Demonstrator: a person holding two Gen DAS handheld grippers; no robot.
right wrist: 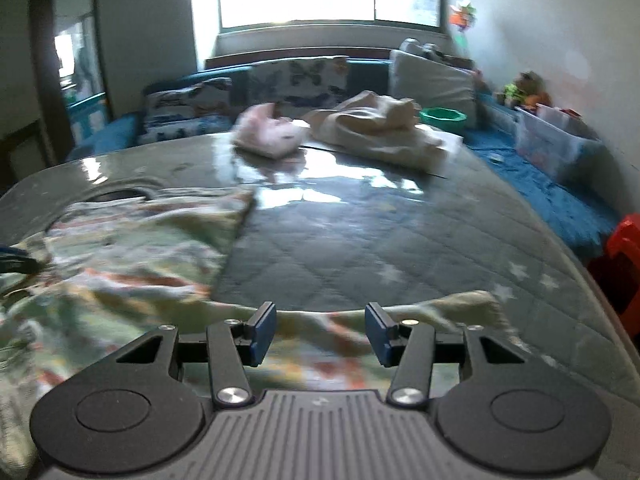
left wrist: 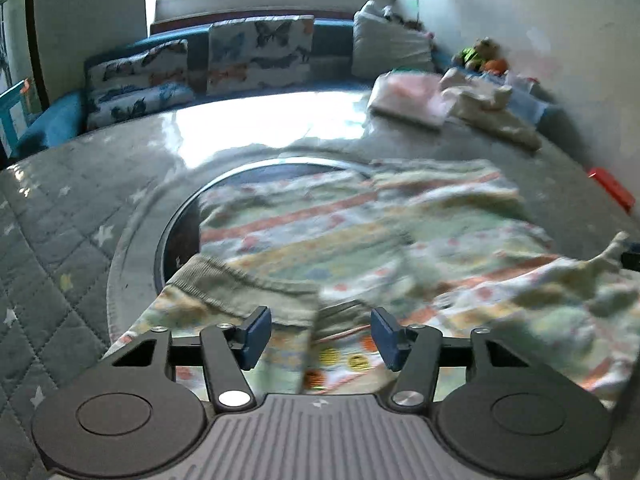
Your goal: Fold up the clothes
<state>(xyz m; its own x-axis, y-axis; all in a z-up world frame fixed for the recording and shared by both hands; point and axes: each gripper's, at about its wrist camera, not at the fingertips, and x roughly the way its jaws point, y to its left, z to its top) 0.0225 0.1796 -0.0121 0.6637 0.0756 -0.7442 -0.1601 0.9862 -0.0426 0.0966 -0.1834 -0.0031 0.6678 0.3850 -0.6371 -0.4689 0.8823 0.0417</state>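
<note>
A child's patterned garment (left wrist: 360,236) in green, orange and white lies spread and rumpled on the grey quilted table (left wrist: 60,240). My left gripper (left wrist: 320,334) is open, its blue pads on either side of the ribbed hem just above the cloth. In the right wrist view the same garment (right wrist: 120,256) covers the left side, and one edge runs under my right gripper (right wrist: 321,334). That gripper is open over the edge. Neither holds the cloth.
A round dark inset (left wrist: 180,236) in the table lies partly under the garment. Folded pink (right wrist: 268,134) and cream clothes (right wrist: 380,128) sit at the far side. A blue bench with butterfly cushions (left wrist: 260,52), a green bowl (right wrist: 442,116), a clear box (right wrist: 552,144) and a red stool (right wrist: 624,256) surround the table.
</note>
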